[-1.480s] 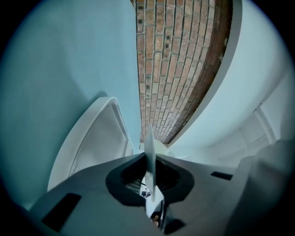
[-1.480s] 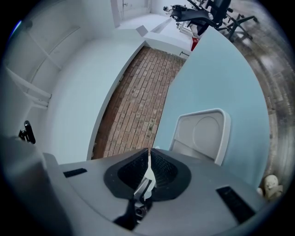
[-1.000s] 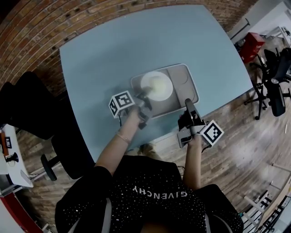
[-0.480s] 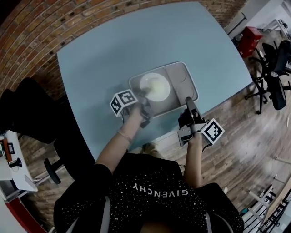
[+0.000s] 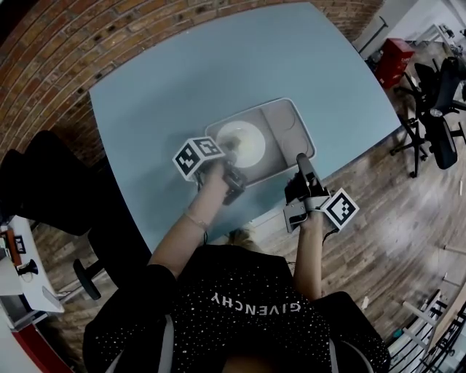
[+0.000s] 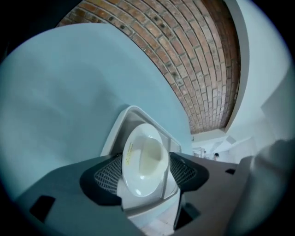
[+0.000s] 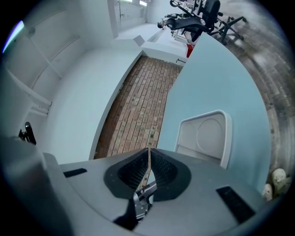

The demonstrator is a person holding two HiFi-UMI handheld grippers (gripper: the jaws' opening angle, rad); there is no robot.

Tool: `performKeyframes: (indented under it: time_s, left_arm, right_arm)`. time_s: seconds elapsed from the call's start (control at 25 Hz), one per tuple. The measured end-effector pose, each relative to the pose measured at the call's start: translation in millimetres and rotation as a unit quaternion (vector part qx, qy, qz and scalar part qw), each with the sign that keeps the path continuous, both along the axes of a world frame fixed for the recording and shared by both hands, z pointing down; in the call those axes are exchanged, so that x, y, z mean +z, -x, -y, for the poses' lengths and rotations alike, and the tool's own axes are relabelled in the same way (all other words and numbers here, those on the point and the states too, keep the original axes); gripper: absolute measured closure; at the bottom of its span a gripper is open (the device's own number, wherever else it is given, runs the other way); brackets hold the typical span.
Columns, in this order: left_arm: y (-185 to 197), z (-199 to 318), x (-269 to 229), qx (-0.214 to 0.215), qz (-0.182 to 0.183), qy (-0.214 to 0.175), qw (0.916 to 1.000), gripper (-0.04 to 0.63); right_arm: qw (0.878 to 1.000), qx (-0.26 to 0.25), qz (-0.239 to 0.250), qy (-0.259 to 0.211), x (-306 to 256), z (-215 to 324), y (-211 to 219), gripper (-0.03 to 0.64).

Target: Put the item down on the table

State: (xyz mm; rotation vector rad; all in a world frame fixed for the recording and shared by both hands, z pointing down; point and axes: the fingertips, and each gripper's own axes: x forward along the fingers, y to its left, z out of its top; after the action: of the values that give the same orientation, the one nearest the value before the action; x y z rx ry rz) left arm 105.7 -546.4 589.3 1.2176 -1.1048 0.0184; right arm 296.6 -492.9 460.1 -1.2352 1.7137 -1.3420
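A white bowl is over the round left section of a grey compartment tray on the light blue table. My left gripper is shut on the bowl's near rim. In the left gripper view the bowl stands tilted between the two mesh pads, with the tray behind it. Whether the bowl rests on the tray or hangs just above it is unclear. My right gripper is shut and empty at the table's near edge, right of the tray. Its jaws meet, with the tray ahead.
Office chairs and a red box stand on the wood floor to the right. A black chair is at the left by the table. Brick surface borders the table's far side.
The left gripper and the bowl have shifted slightly left over the tray. The right gripper has stayed in place.
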Motion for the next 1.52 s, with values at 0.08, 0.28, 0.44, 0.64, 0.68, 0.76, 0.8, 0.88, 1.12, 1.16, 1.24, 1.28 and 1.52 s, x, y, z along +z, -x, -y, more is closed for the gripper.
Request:
performKeyframes:
  time_s: [0.08,0.28,0.44,0.64,0.68,0.76,0.8,0.88,1.12,1.16,1.24,1.28,1.52]
  left_arm:
    - [0,-4,4,0.04,0.039,0.015,0.9983,0.285]
    - [-3,11,-6,0.145,0.177,-0.061,0.9716,0.274]
    - [10,20,-24,0.259,0.343,-0.158,0.889,0.262]
    - [19,27,-62,0.205,0.272,-0.244,0.9079,0.265]
    - [20,27,-75,0.181,0.233,-0.262,0.919,0.267]
    - [25,26,-94,0.132,0.164,-0.28,0.9367,0.506]
    - [26,25,-101,0.111,0.128,-0.285,0.9436,0.588]
    - [23,20,-110,0.081,0.053,-0.284,0.9539,0.588]
    - [36,1,-102,0.028,-0.041,-0.26,0.9642,0.588]
    - [38,-1,-100,0.026,-0.046,-0.257,0.9648,0.588]
    - [39,-5,-98,0.021,-0.058,-0.252,0.9657,0.588]
    - [39,-6,-97,0.021,-0.062,-0.251,0.9659,0.588]
    - [33,-7,-93,0.034,-0.078,-0.241,0.9668,0.588]
  right_arm:
    - [1.0,0.0,0.001,-0.002,-2,1,3,0.601]
    - [1.0,-0.005,0.013,-0.01,-7,0,8,0.601]
    - [1.0,-0.003,0.015,-0.011,-9,0,7,0.601]
    - [1.0,-0.01,0.011,-0.01,-8,-1,11,0.601]
    - [1.0,-0.012,0.01,-0.009,-7,-1,11,0.601]
    - [1.0,-0.017,0.009,-0.007,-5,0,14,0.601]
    - [1.0,-0.022,0.007,-0.006,-4,0,16,0.601]
    - [0.999,-0.036,0.0,-0.001,-1,1,22,0.601]
    - [0.997,-0.074,-0.008,0.015,6,4,54,0.603]
    - [0.997,-0.079,-0.01,0.017,7,5,58,0.603]
    - [0.996,-0.091,-0.016,0.018,8,6,64,0.603]
    - [0.995,-0.098,-0.022,0.017,8,5,67,0.603]
    - [0.992,-0.114,-0.047,0.014,6,5,78,0.603]
